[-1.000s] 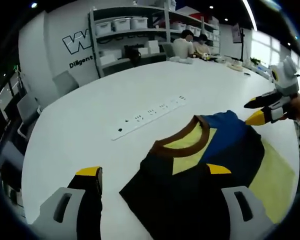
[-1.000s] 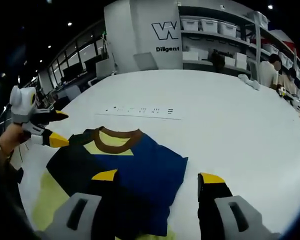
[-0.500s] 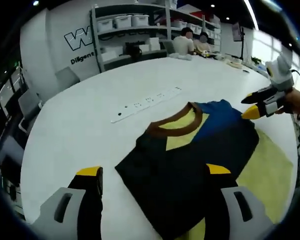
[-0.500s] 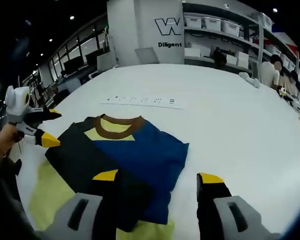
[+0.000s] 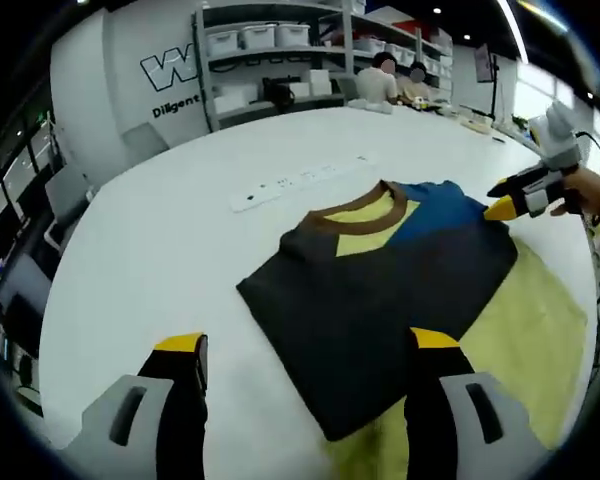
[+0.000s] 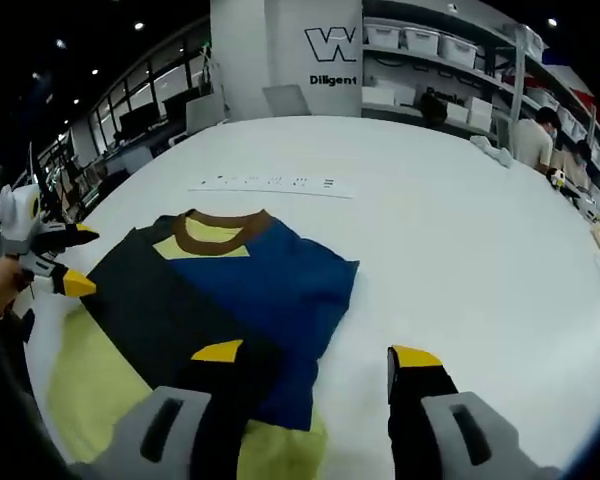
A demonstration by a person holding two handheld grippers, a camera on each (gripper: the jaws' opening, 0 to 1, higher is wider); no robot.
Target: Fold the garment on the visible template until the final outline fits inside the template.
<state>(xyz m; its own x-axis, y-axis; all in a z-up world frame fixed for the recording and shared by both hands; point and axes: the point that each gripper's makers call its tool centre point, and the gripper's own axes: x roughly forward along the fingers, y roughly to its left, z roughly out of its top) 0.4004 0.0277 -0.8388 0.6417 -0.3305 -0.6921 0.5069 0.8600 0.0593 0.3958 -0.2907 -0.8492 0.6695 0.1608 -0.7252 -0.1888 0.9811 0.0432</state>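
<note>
Two grippers hover with jaws apart, gripping nothing: the left gripper (image 5: 305,350) and right gripper (image 6: 318,355). Between them a folded shirt (image 5: 380,280), dark grey and blue with a brown collar, lies on a yellow template (image 5: 525,340) on the white tabletop (image 5: 160,260).

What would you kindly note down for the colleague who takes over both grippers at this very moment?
Left gripper: open, empty, above the near edge of the shirt.
Right gripper: open, empty, over the shirt's blue side.
The shirt lies flat on the white table, both sides folded in, brown collar showing, on the yellow template.
Done: side folds.
Left: the blue side seems to overhang the template, so probably fold again and check the fit.
</note>
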